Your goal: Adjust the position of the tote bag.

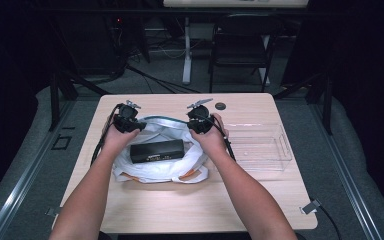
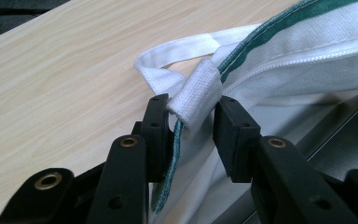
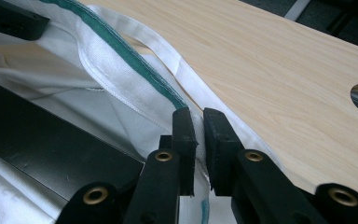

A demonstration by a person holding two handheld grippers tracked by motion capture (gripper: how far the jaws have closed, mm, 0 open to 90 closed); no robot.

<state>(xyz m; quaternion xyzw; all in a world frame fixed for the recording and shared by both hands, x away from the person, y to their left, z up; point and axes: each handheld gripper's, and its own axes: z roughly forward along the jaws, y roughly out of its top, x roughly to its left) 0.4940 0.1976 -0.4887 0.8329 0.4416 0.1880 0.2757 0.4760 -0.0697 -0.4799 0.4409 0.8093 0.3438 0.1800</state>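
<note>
Gripping the green-trimmed rim of a white bag (image 1: 160, 170) on the wooden table (image 1: 190, 205), the left gripper (image 2: 193, 123) and right gripper (image 3: 199, 140) both pinch fabric, a black box (image 1: 157, 150) inside.

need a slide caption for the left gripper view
Left gripper pinching the white bag at its green-trimmed rim, where a strap loop is stitched on, above the wooden table.

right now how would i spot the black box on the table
Find the light wooden table, then the white bag with the green-edged rim lying between the two grippers. The black box lies flat in its open mouth, the only dark, hard-edged thing amid the white cloth.
</note>
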